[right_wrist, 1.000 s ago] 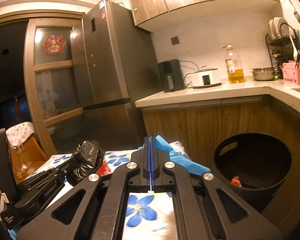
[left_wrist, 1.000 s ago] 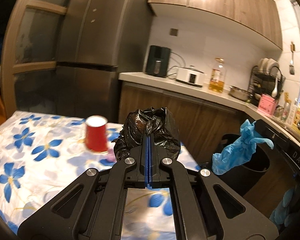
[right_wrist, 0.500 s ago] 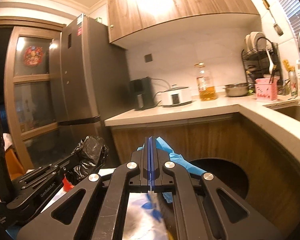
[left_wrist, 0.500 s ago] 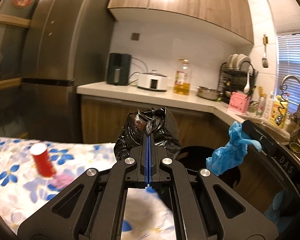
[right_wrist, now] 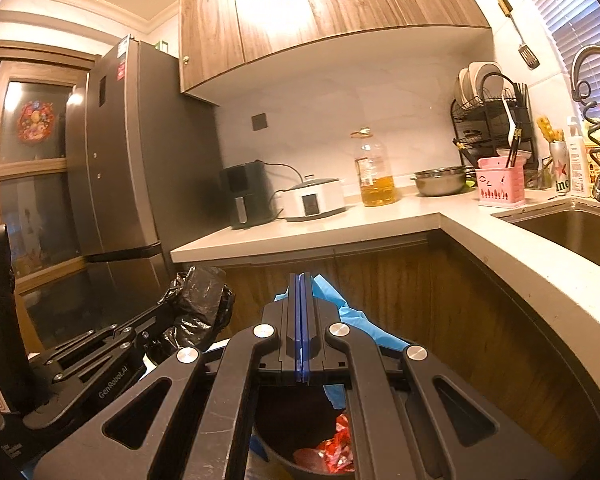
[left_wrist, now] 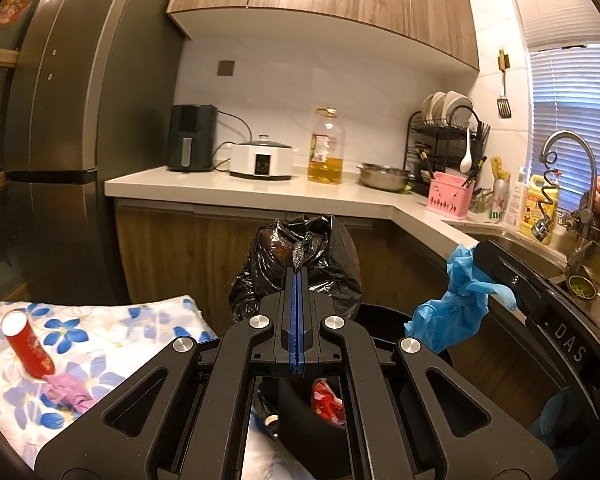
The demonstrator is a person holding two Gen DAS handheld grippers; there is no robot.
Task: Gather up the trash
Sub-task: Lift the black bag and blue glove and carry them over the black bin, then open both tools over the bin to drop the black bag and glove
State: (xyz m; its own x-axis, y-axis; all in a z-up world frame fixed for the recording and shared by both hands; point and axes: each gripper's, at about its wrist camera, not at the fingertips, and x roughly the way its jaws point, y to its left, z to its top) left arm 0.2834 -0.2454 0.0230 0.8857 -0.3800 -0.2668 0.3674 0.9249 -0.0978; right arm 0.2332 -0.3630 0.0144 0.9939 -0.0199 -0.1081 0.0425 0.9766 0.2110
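My left gripper [left_wrist: 297,276] is shut on a crumpled black plastic bag [left_wrist: 300,264] and holds it above the black trash bin [left_wrist: 396,320]. My right gripper [right_wrist: 301,282] is shut on a blue glove [right_wrist: 352,320], also over the bin [right_wrist: 284,456]. The glove [left_wrist: 456,304] and right gripper show at the right of the left wrist view. The bag [right_wrist: 200,308] and left gripper show at the left of the right wrist view. Red wrapper trash [left_wrist: 326,402] lies inside the bin [right_wrist: 332,452].
A floral-cloth table [left_wrist: 100,332] at left holds a red paper cup [left_wrist: 28,348] and a purple scrap [left_wrist: 68,394]. A wooden counter [left_wrist: 260,192] with appliances, an oil bottle [left_wrist: 326,148] and a sink [right_wrist: 572,228] wraps around behind and right. A fridge [left_wrist: 80,120] stands at left.
Both grippers have swung right from over the table to above the trash bin, still holding the bag and the glove. The cup and table have slid to the left edge.
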